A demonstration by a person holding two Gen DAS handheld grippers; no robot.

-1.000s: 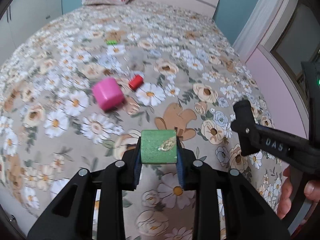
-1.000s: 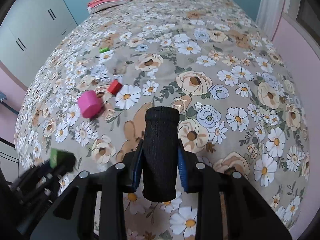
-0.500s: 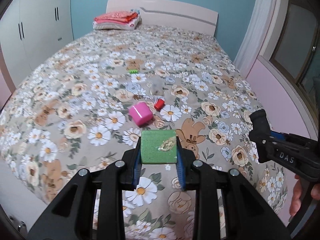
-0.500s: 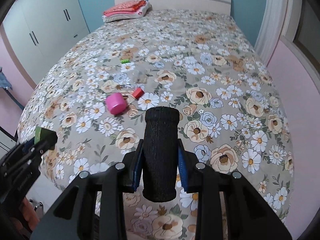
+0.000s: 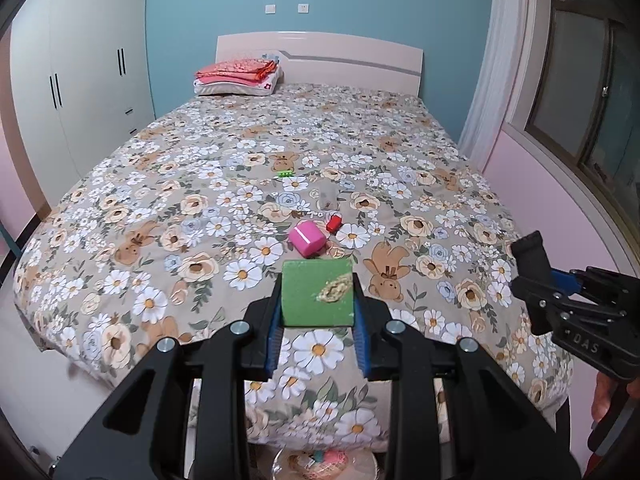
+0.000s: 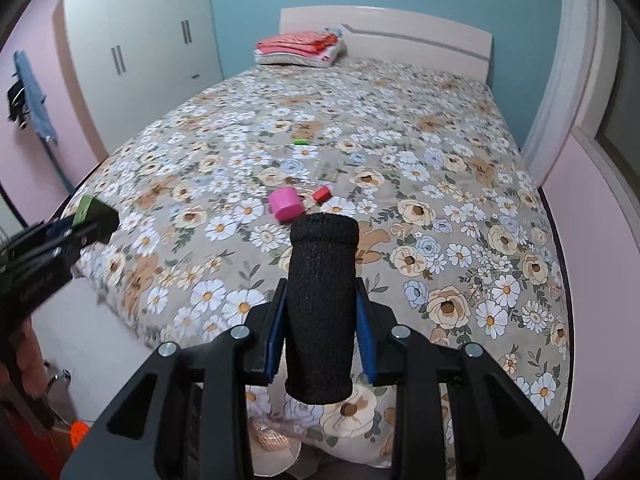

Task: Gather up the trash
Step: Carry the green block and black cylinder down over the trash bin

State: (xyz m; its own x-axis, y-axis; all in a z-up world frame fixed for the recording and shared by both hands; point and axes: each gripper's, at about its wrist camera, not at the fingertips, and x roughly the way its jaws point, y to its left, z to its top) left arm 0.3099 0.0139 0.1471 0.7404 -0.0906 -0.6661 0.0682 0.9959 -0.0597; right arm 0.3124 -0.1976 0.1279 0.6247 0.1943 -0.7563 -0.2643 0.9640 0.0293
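The left claw (image 5: 318, 320) is clamped on a green block (image 5: 317, 293), blue pads pressed to both its sides, and the block's top face carries a torn, pale patch near the right edge. It hangs over the foot of the bed (image 5: 224, 168). In the right wrist view that same left claw (image 6: 90, 220) sits at the far left, blurred, with only a sliver of green showing at its tip.

The right claw (image 6: 320, 332) is squeezed around a black foam cylinder (image 6: 321, 312), standing upright between the pads; its lower end cuts off the bedspread behind it. From the left wrist view the right claw (image 5: 532, 276) pokes in from the right edge, and there I cannot tell what it holds, only a dark tip.

Out on the floral bedspread lie a pink block (image 5: 307, 239) and, just beside it, a small red piece (image 5: 333, 223). A clear wrapper (image 5: 329, 199) farther back is hard to make out against the pattern. A small green bit (image 5: 285, 174) lies beyond that, too small to identify.

Below the bed's foot, between the left claw's arms, a round container (image 5: 324, 462) with colourful contents peeks through, mostly hidden. Folded red bedding (image 5: 238, 74) sits at the headboard; a white wardrobe (image 5: 80, 88) stands left.
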